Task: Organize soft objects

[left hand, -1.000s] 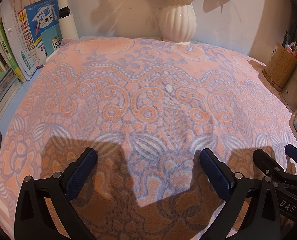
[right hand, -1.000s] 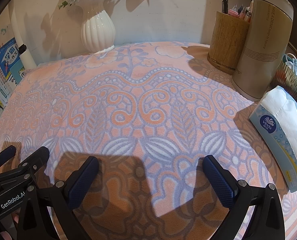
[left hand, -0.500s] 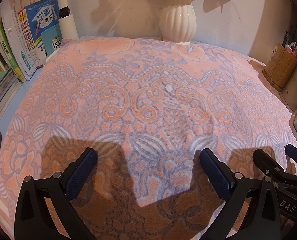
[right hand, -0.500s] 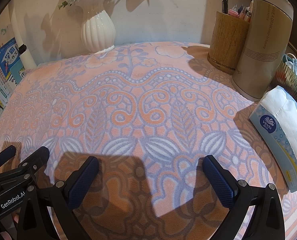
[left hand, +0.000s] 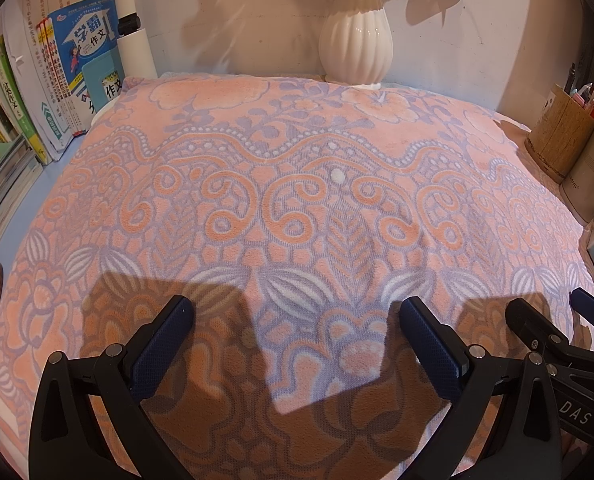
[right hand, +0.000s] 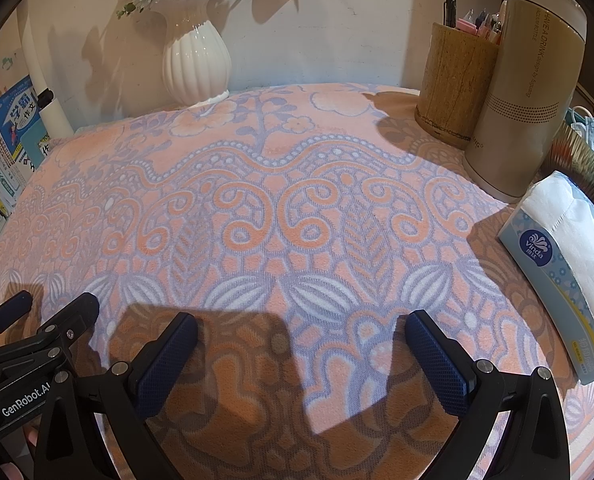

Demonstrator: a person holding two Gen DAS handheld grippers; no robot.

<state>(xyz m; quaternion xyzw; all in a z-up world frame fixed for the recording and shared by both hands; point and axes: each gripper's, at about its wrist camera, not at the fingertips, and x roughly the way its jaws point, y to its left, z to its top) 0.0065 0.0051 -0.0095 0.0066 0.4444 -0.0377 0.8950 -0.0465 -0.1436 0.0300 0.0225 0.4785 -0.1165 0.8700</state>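
A pink and lilac patterned fleece blanket lies spread flat over most of the desk, also filling the right wrist view as the blanket. My left gripper hovers open over its near edge, nothing between its blue pads. My right gripper is open the same way, a little to the right. Each gripper shows in the other's view: the right gripper at the left view's right edge, the left gripper at the right view's left edge.
A white ribbed vase with flowers stands at the back wall. Books line the left side. A wooden pen holder, a beige bottle and a tissue box crowd the right edge.
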